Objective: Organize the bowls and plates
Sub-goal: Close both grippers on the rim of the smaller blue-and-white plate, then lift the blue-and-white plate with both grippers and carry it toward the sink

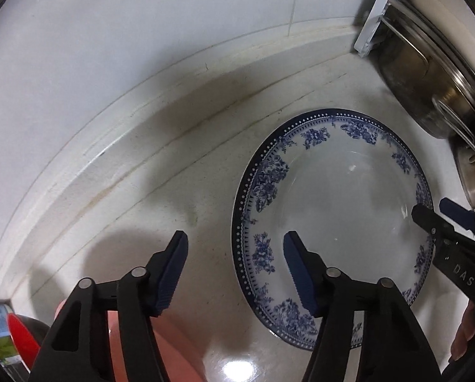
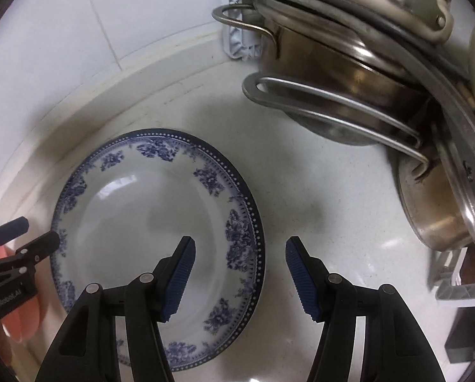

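Observation:
A white plate with a blue floral rim (image 1: 339, 210) lies flat on the white counter; it also shows in the right wrist view (image 2: 148, 222). My left gripper (image 1: 235, 251) is open and empty, straddling the plate's left rim just above it. My right gripper (image 2: 240, 256) is open and empty, straddling the plate's right rim. The right gripper also shows in the left wrist view (image 1: 434, 219) at the plate's right edge, and the left gripper shows in the right wrist view (image 2: 30, 235) at the plate's left edge. A pink bowl (image 1: 173, 350) sits below the left gripper.
Stacked steel pots and lids (image 2: 364, 73) lean in a rack at the right, also in the left wrist view (image 1: 428, 73). A tiled wall (image 1: 142, 31) and raised counter lip run behind the plate. A red-lidded container (image 1: 17, 334) stands at far left.

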`<action>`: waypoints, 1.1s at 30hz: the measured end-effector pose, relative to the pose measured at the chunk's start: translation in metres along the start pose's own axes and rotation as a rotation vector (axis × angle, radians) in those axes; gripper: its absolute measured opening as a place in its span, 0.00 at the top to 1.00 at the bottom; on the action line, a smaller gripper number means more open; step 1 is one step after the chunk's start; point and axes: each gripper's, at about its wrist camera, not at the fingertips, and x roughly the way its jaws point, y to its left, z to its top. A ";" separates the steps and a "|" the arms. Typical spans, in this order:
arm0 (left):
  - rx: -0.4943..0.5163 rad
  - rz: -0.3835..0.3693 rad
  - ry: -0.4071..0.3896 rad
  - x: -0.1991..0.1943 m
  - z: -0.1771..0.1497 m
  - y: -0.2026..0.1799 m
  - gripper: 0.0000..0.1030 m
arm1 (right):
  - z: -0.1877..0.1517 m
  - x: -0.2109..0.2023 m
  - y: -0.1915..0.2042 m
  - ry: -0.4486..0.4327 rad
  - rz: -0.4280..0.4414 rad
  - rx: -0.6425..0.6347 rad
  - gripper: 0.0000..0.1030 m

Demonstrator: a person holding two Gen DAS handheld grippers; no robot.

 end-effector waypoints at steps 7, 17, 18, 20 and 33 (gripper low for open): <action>-0.019 -0.018 0.020 0.010 0.005 -0.003 0.49 | 0.004 0.015 -0.003 0.035 0.026 0.020 0.48; -0.037 -0.065 0.063 0.029 0.015 -0.010 0.67 | 0.006 0.025 -0.001 0.062 0.046 0.013 0.55; -0.038 -0.061 0.063 0.029 0.015 -0.011 0.67 | 0.006 0.025 -0.001 0.061 0.046 0.012 0.56; -0.041 -0.055 0.060 0.030 0.016 -0.013 0.67 | 0.007 0.026 -0.003 0.060 0.045 0.014 0.60; -0.041 -0.041 0.016 0.014 0.009 -0.013 0.68 | 0.003 0.018 -0.008 0.053 0.050 0.016 0.64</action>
